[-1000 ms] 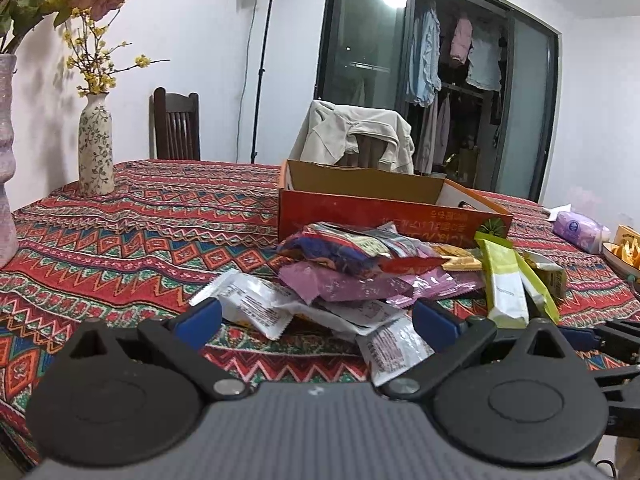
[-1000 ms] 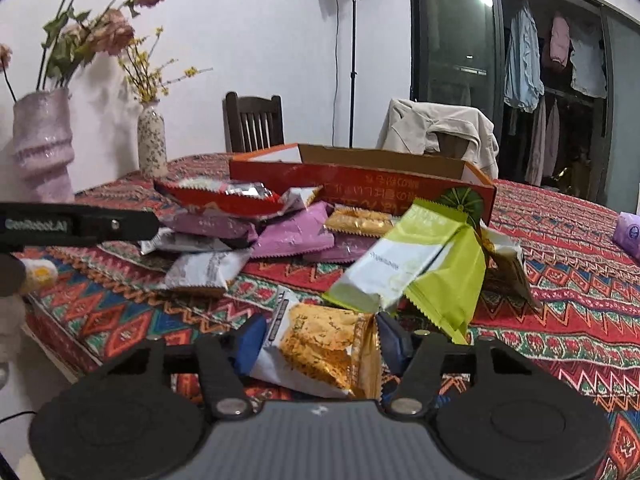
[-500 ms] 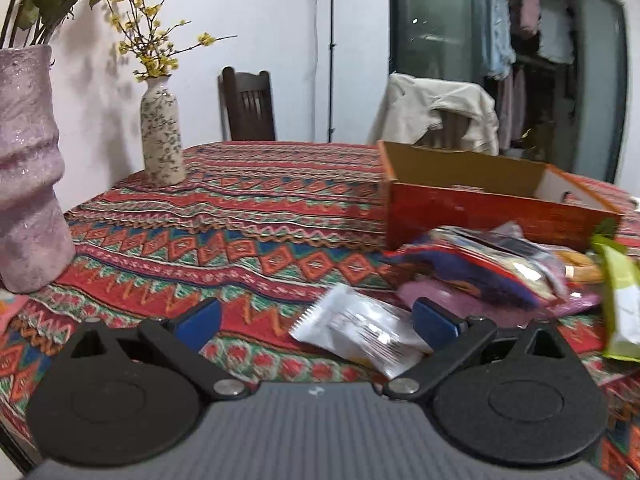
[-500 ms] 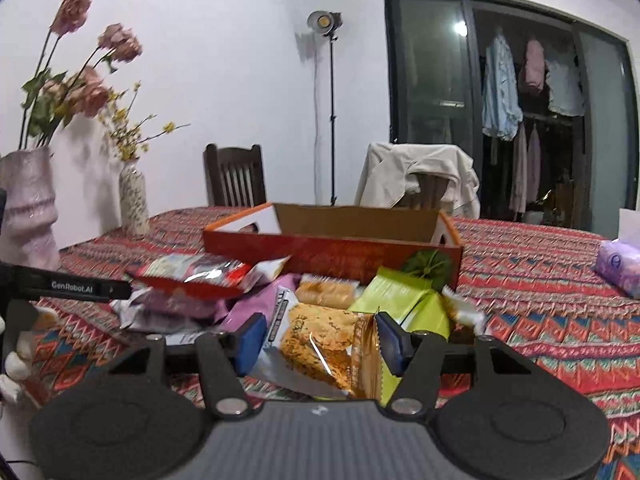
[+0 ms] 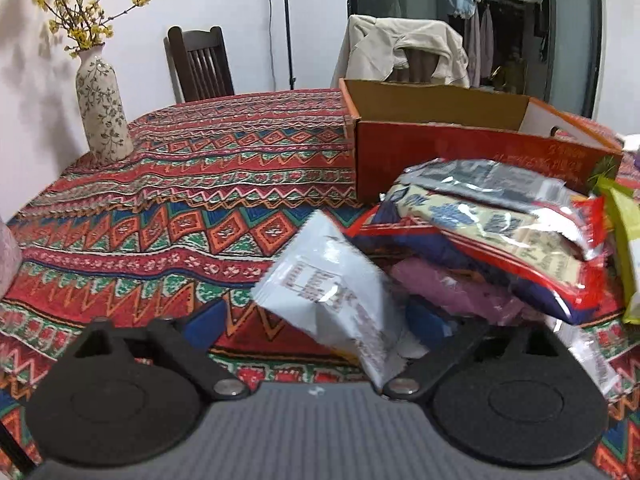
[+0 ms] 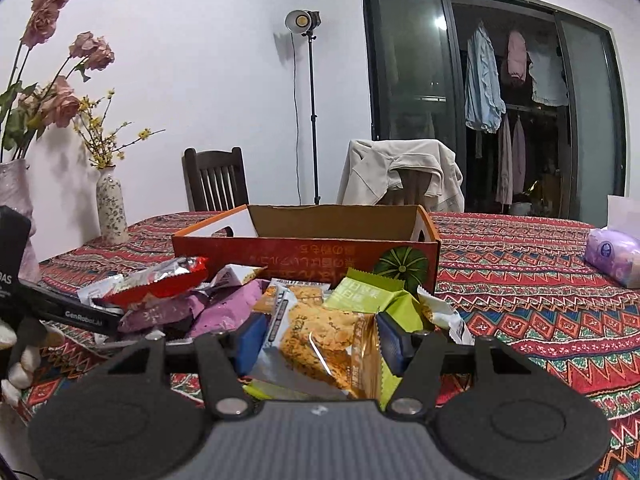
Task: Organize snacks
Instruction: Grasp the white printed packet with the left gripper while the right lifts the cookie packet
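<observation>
A heap of snack packets lies on the patterned tablecloth in front of an open orange cardboard box (image 5: pixel 480 148). My left gripper (image 5: pixel 316 320) is at the heap's left edge. Its jaws are closing, and a white packet (image 5: pixel 332 292) stands tilted between them; the packet leans toward the right pad and a gap shows at the left pad. My right gripper (image 6: pixel 322 340) is shut on a clear packet of golden crisp snack (image 6: pixel 320 332), held just above the heap and in front of the box (image 6: pixel 304 252). A red packet (image 6: pixel 160 284), purple packets (image 6: pixel 224 312) and green packets (image 6: pixel 372 296) lie around it.
A flowered vase (image 5: pixel 104 112) and a pink vase (image 6: pixel 18 216) stand at the table's left. Two chairs are behind the table, one (image 5: pixel 404 48) draped with a beige jacket. A purple tissue pack (image 6: pixel 612 252) lies at the right. A gloved hand (image 6: pixel 20 364) shows at the left edge.
The left gripper swung to the heap's left edge and came up to the white packet, which now stands between narrower jaws. The right gripper rose slightly with its packet still held.
</observation>
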`<state>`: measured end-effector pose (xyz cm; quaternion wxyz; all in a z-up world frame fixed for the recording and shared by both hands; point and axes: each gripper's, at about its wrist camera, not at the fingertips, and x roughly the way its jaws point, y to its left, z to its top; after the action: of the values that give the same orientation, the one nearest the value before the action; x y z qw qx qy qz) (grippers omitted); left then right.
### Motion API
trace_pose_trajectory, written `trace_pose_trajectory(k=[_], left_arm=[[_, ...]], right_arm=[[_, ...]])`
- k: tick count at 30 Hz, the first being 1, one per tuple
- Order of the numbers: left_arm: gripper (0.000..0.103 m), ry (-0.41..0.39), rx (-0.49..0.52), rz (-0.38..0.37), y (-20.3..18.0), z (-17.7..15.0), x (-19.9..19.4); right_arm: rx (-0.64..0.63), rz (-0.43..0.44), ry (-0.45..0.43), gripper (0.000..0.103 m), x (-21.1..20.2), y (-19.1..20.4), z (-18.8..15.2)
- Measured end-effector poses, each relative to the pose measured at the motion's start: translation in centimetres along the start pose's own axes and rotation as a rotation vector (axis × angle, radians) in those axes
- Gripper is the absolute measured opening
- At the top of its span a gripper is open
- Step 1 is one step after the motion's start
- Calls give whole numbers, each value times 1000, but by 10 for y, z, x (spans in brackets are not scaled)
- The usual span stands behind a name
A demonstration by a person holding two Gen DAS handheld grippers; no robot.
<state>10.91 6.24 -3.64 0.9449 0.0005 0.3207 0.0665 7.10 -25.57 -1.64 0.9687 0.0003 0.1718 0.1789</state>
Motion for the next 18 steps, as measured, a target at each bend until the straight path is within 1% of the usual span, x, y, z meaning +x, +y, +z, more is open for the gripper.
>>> trace_pose_trajectory(k=[1, 2, 3, 4, 5, 13, 18], left_arm=[[74, -6, -7, -13, 1, 0, -1], [58, -15, -11, -30, 1, -1, -3], [48, -23, -10, -35, -1, -2, -5], [30, -30, -6, -35, -3, -2, -7], [19, -36, -7, -38, -3, -2, -8], [18, -97, -44, -30, 5, 3, -24], [18, -163, -56, -25, 9, 18, -39]], right_arm=[[1, 1, 1, 59, 1, 0, -1], [2, 1, 3, 59, 1, -1, -1], [3, 1, 4, 59, 1, -1, -2], [4, 1, 6, 59, 2, -1, -2], [4, 0, 5, 59, 1, -2, -2], [12, -7, -6, 59, -2, -5, -1], [17, -12, -16, 59, 0, -9, 5]])
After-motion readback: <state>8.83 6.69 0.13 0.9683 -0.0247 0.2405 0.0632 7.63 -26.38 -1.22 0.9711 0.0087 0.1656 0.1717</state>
